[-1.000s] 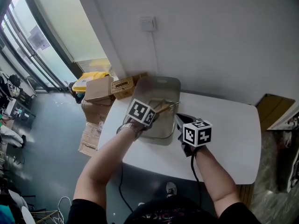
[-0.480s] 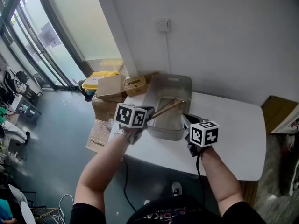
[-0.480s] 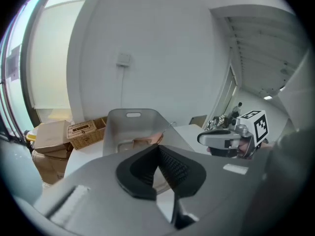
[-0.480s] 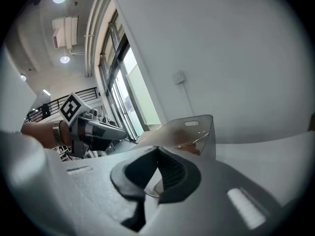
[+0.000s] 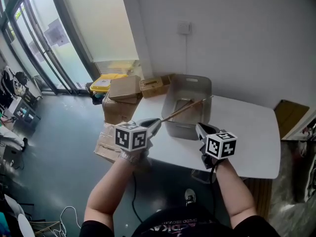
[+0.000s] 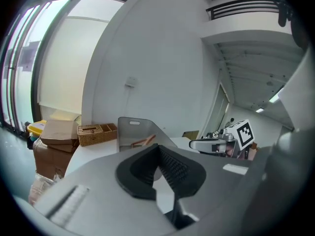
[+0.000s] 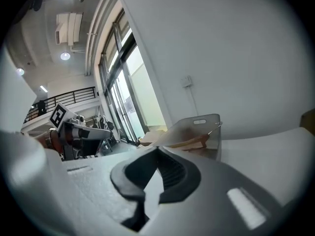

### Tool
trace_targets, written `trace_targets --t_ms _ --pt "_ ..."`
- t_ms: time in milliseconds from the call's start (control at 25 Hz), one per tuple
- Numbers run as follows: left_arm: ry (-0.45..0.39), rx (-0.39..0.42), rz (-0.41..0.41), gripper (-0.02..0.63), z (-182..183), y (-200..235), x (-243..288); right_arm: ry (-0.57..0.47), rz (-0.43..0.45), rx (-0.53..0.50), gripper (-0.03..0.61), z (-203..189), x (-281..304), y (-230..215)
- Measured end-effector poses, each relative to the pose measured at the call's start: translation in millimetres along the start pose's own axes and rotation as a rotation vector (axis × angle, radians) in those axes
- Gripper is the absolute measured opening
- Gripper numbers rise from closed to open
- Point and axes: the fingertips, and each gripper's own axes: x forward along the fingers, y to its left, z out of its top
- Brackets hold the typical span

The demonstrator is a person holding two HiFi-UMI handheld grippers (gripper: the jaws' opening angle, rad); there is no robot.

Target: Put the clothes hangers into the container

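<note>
The white table (image 5: 247, 127) meets a plain wall. On it the grey container (image 5: 190, 83) holds a wooden hanger (image 5: 187, 109), aslant, hook past the rim (lower end hard to make out). My left gripper (image 5: 155, 122) and right gripper (image 5: 200, 128) hover before it, nosed slightly down, jaws together, empty.

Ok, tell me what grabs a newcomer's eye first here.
The grey container stands at the far left of the white table, with a wooden hanger lying slantwise in it, its metal hook over the right rim. Nearer the person, the left gripper and right gripper carry black-and-white marker cubes; both are shut and empty. Cardboard boxes are stacked left of the table.
</note>
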Motion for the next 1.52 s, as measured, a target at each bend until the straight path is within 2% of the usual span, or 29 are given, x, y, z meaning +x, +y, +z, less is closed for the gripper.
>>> trace_targets --t_ms 160,440,1000,1240,1520 --pt "-0.057 0.003 -0.025 0.006 -18 -17 -40 -0.022 -0.022 -0.004 0.000 -11 -26 30" --pt "-0.083 0.022 -0.087 0.006 -60 -49 -85 -0.061 -0.061 0.003 0.000 -44 -69 73" --pt "-0.033 -0.020 -0.184 0.006 -148 -91 -142 -0.037 -0.132 0.074 0.000 -137 -134 126" --pt "-0.020 -0.047 -0.219 0.006 -170 -111 -153 -0.020 -0.123 0.090 0.000 -162 -150 145" --pt "-0.010 -0.057 -0.245 0.006 -190 -127 -156 0.022 -0.120 0.063 0.000 -186 -162 155"
